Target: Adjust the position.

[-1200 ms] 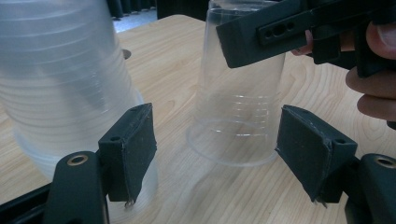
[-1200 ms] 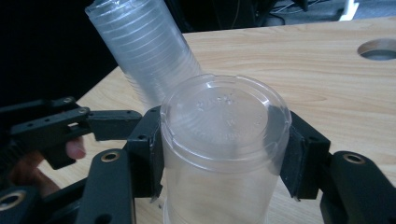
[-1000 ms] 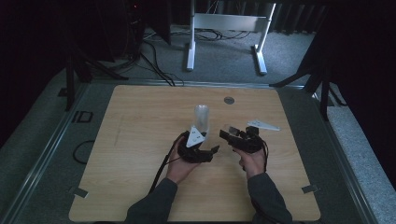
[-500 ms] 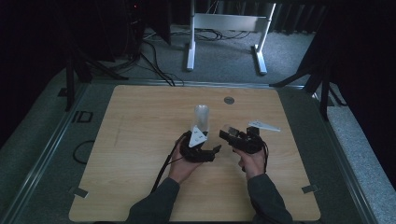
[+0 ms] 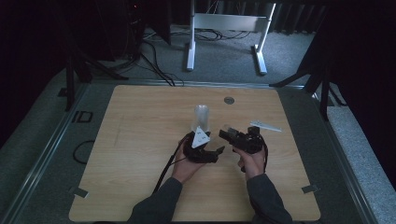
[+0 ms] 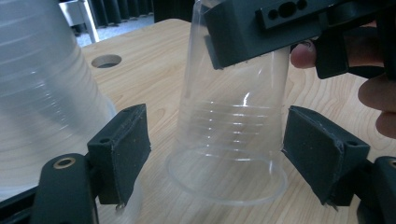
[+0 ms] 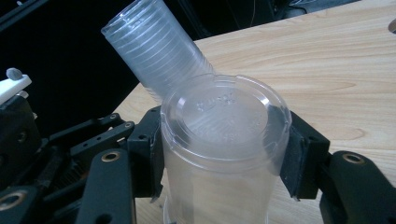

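A clear plastic cup point(image 6: 229, 140) stands upside down on the wooden table point(image 5: 140, 140), its base up point(image 7: 226, 109). My right gripper point(image 7: 224, 154) is shut on its upper part, with both pads pressing the wall. My left gripper point(image 6: 215, 149) is open around the cup's rim end. Its jaws have just been opening, and a gap shows on each side between the pads and the cup. From above, the left gripper point(image 5: 218, 150) and the right gripper point(image 5: 229, 136) meet at the table's middle. A tall stack of clear cups point(image 5: 201, 116) stands just behind them.
The stack of cups point(image 6: 42, 93) rises close beside my left jaw and leans behind the held cup point(image 7: 154, 56). A pale flat strip point(image 5: 265, 126) lies right of the right hand. A round hole point(image 5: 229, 100) sits near the table's far edge. A white stand point(image 5: 224, 28) is on the floor beyond.
Both hands stay in the same spot at the table's middle. The left gripper's jaws look a little wider apart than before.
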Action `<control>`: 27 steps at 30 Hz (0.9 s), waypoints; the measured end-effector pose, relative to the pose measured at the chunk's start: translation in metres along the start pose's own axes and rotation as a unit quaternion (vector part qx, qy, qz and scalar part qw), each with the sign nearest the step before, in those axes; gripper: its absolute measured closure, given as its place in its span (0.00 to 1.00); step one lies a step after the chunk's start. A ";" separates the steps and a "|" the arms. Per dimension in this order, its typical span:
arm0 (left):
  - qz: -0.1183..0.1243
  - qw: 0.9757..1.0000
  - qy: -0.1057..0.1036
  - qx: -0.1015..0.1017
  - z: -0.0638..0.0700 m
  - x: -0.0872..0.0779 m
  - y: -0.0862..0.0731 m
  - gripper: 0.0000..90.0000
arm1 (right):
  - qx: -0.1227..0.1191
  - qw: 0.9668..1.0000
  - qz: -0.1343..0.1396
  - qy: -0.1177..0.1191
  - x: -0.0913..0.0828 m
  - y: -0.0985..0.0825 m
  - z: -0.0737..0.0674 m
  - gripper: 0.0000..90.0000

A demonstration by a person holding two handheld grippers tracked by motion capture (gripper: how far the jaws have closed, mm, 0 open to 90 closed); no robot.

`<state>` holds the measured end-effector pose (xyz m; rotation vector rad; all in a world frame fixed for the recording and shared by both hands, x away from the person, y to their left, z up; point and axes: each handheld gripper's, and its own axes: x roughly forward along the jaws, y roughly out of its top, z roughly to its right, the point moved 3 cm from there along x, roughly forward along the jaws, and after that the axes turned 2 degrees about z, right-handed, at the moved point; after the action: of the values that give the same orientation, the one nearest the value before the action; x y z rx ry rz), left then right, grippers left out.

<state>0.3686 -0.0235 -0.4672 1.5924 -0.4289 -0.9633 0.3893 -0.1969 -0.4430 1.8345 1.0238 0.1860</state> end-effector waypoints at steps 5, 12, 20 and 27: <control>-0.004 1.000 -0.002 0.003 0.002 0.004 -0.002 0.24 | 0.011 1.000 0.002 0.007 0.000 0.000 0.001 0.46; -0.006 1.000 -0.003 0.004 0.005 0.008 -0.005 0.24 | 0.030 0.999 0.008 0.021 -0.001 0.001 0.003 0.46; -0.004 1.000 -0.003 0.006 0.007 0.010 -0.006 0.26 | 0.042 0.999 0.009 0.031 -0.001 0.000 0.005 0.46; -0.009 1.000 -0.003 0.000 0.005 0.014 -0.009 0.26 | 0.049 0.998 0.009 0.036 -0.001 0.000 0.005 0.47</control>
<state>0.3711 -0.0348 -0.4802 1.5961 -0.4191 -0.9815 0.3913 -0.2016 -0.4453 1.9378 1.0846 0.2178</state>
